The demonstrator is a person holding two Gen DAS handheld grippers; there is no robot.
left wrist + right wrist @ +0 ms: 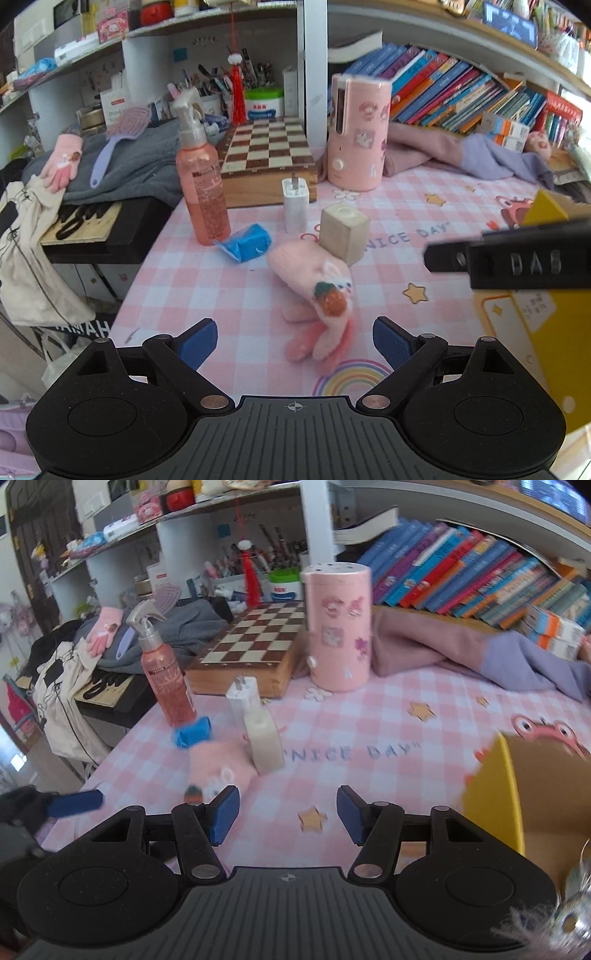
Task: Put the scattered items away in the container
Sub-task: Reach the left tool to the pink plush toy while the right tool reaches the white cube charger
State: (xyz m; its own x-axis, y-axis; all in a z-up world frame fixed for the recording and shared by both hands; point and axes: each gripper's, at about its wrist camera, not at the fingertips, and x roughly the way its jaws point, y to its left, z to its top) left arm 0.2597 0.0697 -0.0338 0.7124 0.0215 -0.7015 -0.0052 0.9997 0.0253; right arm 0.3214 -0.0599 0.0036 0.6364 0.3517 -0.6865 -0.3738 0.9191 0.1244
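A pink knitted glove [317, 295] with a strawberry patch lies on the pink checked tablecloth [207, 280], its fingers between my open left gripper's [295, 343] blue pads. Behind it stand a beige block [343, 232], a white charger [295, 203], a blue packet [245, 242] and a pink spray bottle [201, 177]. The yellow cardboard box [554, 325] is at the right; its brown inside shows in the right wrist view [535, 786]. My right gripper [288, 814] is open and empty above the cloth, the glove [218, 768] at its left finger.
A pink cylinder [358, 133] and a chessboard box [266, 155] stand behind the items. A pink-purple garment [480, 155] lies before a row of books. A grey cloth pile with a second pink glove [61, 162] and a hairbrush sits on a keyboard at the left.
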